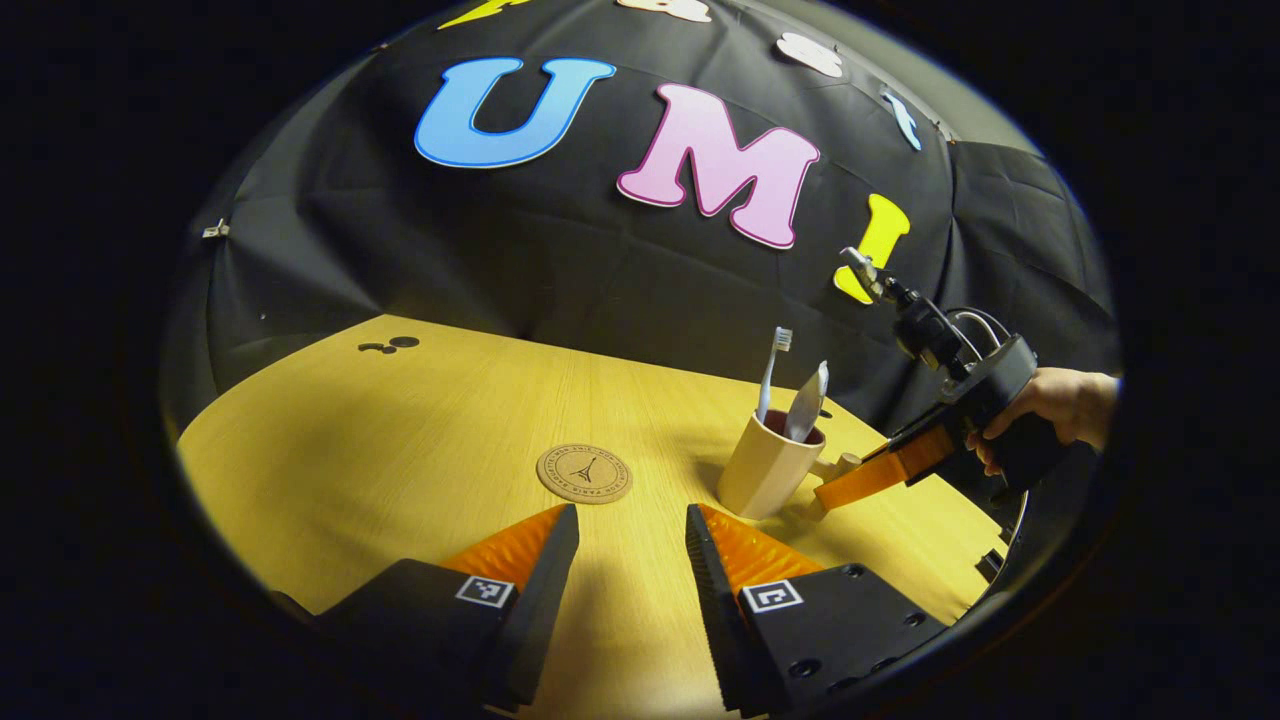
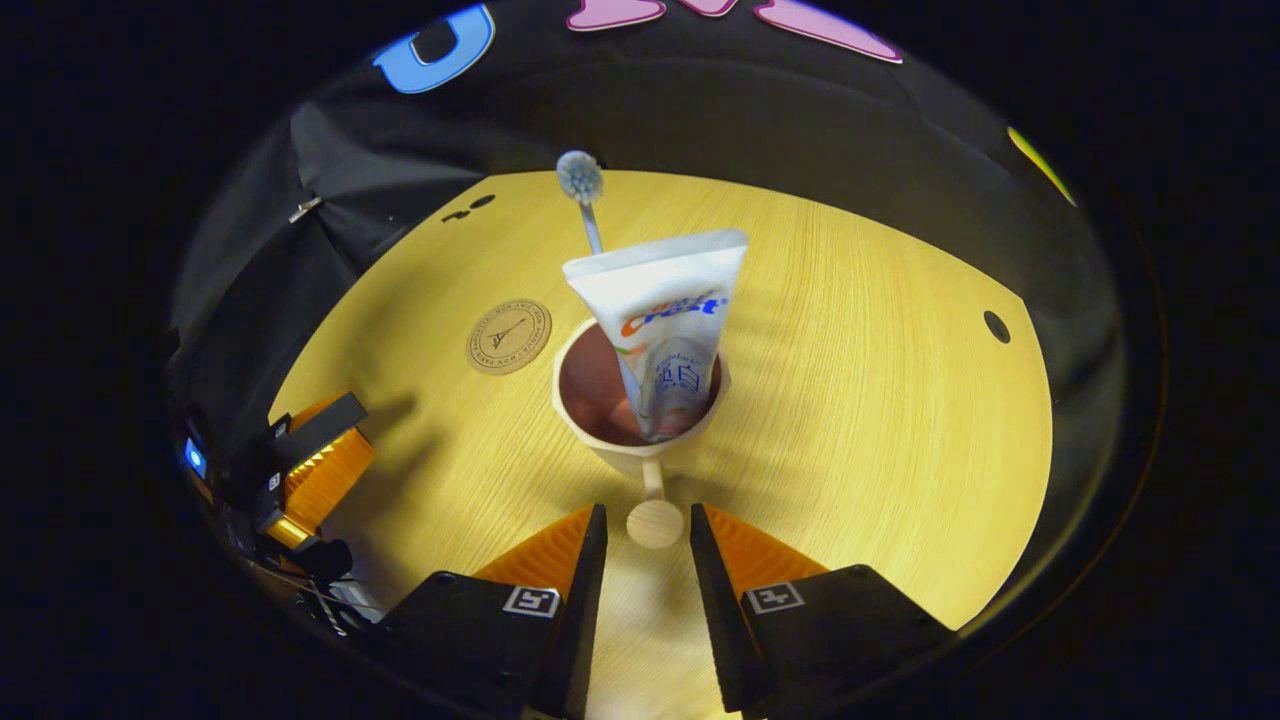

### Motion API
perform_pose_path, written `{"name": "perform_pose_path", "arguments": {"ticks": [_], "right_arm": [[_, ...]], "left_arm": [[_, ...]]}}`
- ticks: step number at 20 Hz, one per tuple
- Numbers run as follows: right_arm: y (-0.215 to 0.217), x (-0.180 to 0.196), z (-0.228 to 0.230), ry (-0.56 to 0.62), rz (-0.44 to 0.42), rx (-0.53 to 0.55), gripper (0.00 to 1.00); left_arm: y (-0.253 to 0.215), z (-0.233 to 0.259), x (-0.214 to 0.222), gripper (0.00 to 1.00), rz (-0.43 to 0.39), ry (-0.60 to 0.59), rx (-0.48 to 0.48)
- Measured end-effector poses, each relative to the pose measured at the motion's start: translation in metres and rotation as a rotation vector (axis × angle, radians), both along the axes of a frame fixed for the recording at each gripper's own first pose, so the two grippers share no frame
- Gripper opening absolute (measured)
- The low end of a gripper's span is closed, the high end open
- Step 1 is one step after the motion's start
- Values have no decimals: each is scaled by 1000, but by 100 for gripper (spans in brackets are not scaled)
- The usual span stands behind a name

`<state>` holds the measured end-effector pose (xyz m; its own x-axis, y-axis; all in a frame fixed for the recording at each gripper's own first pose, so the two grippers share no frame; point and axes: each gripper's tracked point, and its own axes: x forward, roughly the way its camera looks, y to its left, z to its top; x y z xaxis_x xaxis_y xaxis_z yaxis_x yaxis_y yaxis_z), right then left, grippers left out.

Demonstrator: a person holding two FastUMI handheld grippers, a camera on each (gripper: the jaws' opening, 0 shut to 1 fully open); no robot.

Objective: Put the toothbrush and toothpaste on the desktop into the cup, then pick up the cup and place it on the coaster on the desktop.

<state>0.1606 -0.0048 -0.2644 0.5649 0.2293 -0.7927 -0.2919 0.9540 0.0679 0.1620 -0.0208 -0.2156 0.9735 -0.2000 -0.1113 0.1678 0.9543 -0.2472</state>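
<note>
The right tongs point(image 2: 645, 530) stand parted, their two fingers flanking the round wooden knob that ends the cup's handle without pressing on it; in the left gripper view the same tongs point(image 1: 838, 488) reach in from the right, held by a hand point(image 1: 1050, 410) cut off at the wrist. The left tongs point(image 1: 632, 535) are spread wide over bare wood and hold nothing. The cream faceted cup with a dark red inside point(image 2: 640, 400) stands upright on the pale wooden worktop point(image 2: 850, 400). In it lean a white toothpaste tube with blue and red print point(image 2: 665, 320) and a slim white toothbrush with a bristled head point(image 2: 585, 195), whose lower handle is hidden behind the tube. The round tan cork coaster point(image 2: 508, 336) lies near the cup, apart from it.
</note>
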Motion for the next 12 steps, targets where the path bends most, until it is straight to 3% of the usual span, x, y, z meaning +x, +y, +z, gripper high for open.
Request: {"name": "perform_pose_path", "arguments": {"ticks": [12], "right_arm": [[3, 23, -31, 161, -2, -104, 52]], "left_arm": [[29, -10, 10, 69, 15, 14, -8]]}}
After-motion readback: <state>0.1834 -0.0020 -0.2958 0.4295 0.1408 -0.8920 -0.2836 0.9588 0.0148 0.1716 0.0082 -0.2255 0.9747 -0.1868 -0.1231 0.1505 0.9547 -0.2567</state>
